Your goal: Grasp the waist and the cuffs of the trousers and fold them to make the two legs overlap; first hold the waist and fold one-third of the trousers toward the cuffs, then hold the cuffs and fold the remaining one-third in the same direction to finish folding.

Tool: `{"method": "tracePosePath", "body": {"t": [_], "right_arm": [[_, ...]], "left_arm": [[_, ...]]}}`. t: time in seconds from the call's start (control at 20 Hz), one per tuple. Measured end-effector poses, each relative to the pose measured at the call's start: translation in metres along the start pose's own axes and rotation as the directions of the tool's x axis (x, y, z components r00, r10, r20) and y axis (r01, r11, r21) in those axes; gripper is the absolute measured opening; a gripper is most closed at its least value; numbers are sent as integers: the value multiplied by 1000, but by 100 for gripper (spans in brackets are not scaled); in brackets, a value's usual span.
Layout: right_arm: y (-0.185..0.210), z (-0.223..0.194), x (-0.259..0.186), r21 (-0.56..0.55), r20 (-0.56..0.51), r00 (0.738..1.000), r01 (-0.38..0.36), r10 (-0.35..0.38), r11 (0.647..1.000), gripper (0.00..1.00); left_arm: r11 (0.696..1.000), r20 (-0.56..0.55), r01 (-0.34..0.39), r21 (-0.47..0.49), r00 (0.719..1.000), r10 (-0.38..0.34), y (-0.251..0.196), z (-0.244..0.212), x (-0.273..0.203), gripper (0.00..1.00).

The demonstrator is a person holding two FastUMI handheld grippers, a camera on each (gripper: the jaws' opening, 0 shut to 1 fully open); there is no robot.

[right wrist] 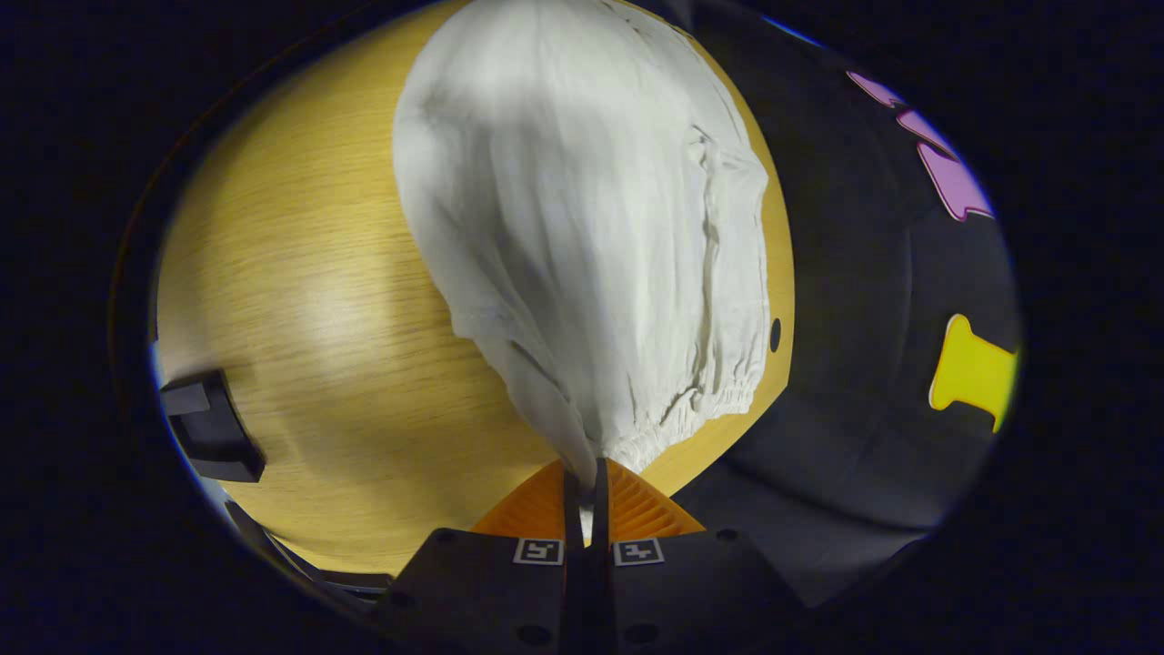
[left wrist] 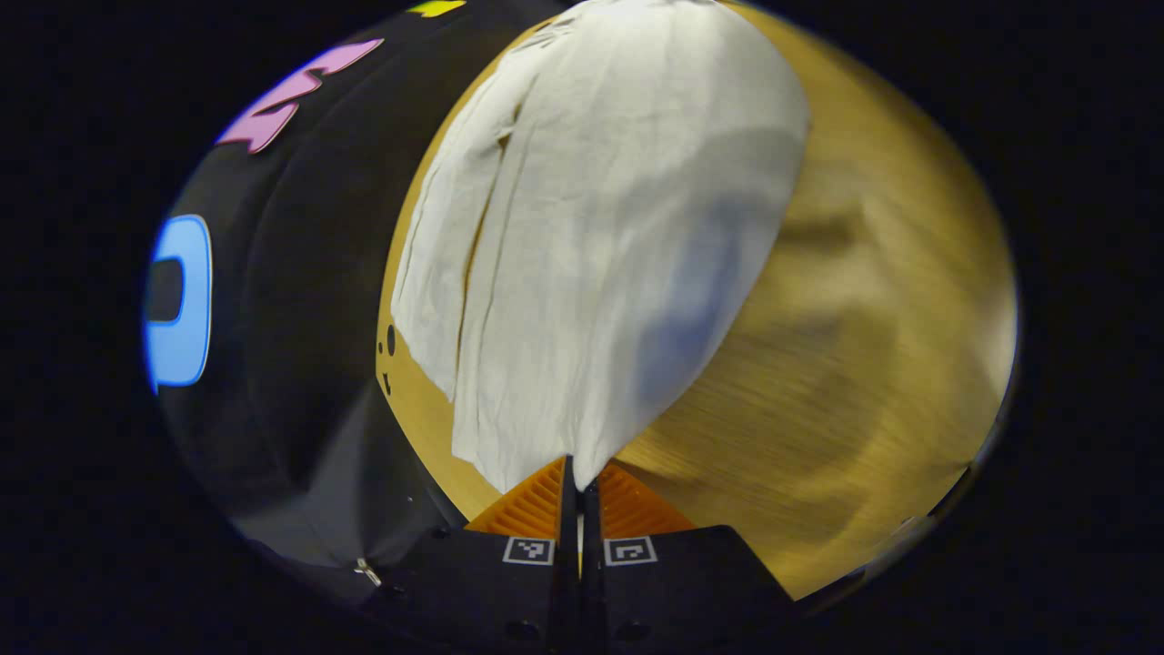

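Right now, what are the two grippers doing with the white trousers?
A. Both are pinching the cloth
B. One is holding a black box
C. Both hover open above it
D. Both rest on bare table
A: the left gripper and the right gripper each have their fingers closed on an edge of the trousers over the wooden table.

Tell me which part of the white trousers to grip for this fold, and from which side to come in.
Grip the trousers at their two ends' edges, coming in low from the table's outer sides. The right gripper is shut on the gathered elastic waist, the left gripper on the cuff end. Both edges are thin enough to pinch.
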State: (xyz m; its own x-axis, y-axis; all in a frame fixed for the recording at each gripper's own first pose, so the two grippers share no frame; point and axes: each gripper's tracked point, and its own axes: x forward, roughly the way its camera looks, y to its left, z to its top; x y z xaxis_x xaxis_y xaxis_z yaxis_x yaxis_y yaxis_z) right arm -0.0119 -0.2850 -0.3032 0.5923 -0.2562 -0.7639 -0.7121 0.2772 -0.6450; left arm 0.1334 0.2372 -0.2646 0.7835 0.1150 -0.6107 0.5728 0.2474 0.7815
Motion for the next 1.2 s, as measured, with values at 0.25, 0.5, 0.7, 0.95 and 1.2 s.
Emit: {"method": "tracePosePath", "body": {"t": [0.25, 0.5, 0.7, 0.95, 1.2], "right_arm": [[-38, 14, -18, 50, 43, 995, 86, -88, 995, 5], [-95, 23, -18, 246, 51, 985, 150, -168, 958, 5], [-144, 35, -16, 445, 40, 976, 176, -216, 878, 5], [-204, 52, 2, 647, 19, 964, 190, -265, 738, 5], [-235, 63, 47, 841, -35, 970, 158, -239, 517, 5]], "left_arm": [[995, 58, -68, -68, 996, 72, 47, 26, -21, 6], [977, 104, -138, -162, 982, 156, 107, 58, -29, 6], [971, 125, -162, -177, 975, 185, 153, 78, -22, 5], [959, 175, -173, -223, 961, 214, 219, 118, 0, 6], [891, 177, -117, -439, 961, 214, 258, 137, 48, 5]]}}
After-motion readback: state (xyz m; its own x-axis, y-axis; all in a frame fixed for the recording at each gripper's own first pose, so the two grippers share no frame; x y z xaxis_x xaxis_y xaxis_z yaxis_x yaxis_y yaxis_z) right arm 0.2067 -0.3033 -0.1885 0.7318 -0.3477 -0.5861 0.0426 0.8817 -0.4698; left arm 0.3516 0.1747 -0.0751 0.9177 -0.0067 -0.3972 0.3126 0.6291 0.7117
